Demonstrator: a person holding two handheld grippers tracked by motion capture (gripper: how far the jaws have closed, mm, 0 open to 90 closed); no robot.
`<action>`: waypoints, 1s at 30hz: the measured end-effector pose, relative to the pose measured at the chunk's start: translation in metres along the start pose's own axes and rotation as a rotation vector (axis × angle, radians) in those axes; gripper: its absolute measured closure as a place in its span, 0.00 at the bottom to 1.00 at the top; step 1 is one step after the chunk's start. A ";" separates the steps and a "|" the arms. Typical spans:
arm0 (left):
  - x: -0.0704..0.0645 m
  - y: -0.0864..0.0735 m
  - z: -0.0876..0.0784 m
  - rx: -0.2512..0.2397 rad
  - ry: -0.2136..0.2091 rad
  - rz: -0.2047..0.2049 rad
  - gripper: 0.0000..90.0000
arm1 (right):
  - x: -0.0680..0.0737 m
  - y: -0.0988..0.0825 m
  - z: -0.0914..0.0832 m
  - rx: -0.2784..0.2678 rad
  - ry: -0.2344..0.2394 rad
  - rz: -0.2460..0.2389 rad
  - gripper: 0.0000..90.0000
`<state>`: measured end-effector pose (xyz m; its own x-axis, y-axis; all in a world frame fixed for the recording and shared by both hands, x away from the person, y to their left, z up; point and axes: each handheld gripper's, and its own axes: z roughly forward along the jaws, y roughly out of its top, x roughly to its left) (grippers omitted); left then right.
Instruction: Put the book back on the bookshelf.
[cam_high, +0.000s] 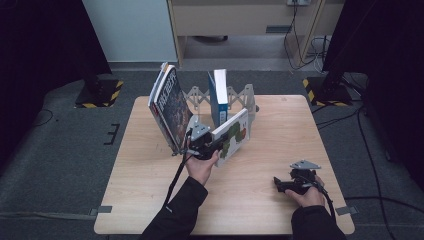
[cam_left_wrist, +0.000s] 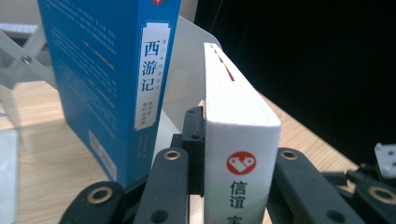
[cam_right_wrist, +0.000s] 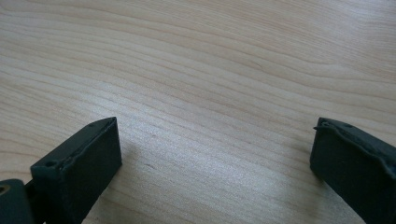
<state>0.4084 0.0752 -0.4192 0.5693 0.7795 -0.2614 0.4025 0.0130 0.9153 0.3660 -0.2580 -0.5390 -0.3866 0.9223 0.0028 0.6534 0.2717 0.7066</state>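
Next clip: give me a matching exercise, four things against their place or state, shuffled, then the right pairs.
1. white book
2. blue book
3. dark-covered book
4. right gripper

A. leaning at the rack's left end
B. jaws open over bare table
C. clamped in the left gripper
D. upright in the rack

Pairs: 1-C, 2-D, 3-A, 4-B

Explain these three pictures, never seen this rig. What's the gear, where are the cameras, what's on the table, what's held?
No robot: a person holds a hand-held gripper in each hand. The high view looks down on the wooden table; the other two ride on the grippers. The left hand-held gripper is clamped on a white book, beside a blue book standing in a grey folding rack. A dark-covered book leans at the rack's left end. The right hand-held gripper rests open over bare table, holding nothing.
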 end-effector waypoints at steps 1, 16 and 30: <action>0.000 0.000 0.003 -0.001 0.005 0.001 0.83 | 0.000 0.000 0.000 0.000 0.000 0.000 0.02; -0.002 0.001 0.025 -0.031 0.069 0.021 0.83 | 0.000 0.000 0.000 0.000 -0.001 0.001 0.02; -0.007 -0.004 0.046 -0.032 0.093 0.032 0.83 | 0.000 0.000 0.000 0.000 0.000 0.001 0.02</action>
<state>0.4358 0.0414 -0.4347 0.5118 0.8346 -0.2034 0.3610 0.0059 0.9326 0.3661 -0.2576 -0.5391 -0.3858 0.9226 0.0037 0.6538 0.2706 0.7067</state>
